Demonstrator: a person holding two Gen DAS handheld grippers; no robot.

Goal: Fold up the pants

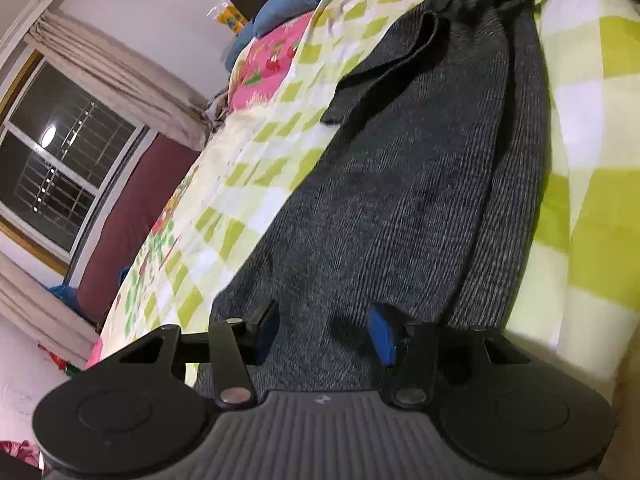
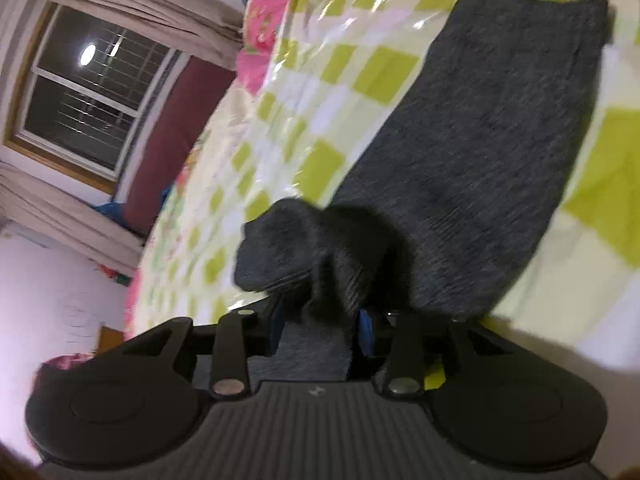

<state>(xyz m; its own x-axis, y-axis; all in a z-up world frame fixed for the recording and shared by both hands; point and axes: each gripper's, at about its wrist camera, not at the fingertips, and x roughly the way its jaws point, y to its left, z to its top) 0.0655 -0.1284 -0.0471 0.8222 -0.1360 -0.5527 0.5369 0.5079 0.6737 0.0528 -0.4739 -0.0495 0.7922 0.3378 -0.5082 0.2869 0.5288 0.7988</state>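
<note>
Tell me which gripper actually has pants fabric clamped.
The right gripper: dark pants cloth is bunched between its fingers. The left gripper is open above the fabric.

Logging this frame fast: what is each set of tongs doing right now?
Left tongs: open, over the pants, gripping nothing.
Right tongs: closed on a bunched part of the pants.

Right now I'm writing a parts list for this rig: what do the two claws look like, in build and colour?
Both look the same. The left claw has a matte black body with a ribbed central plate carrying a small pale logo, round black discs on either side, black link arms with silver pivot pins, and blue pads on the fingers. The right claw matches it. No cables or sleeves are visible.
</note>
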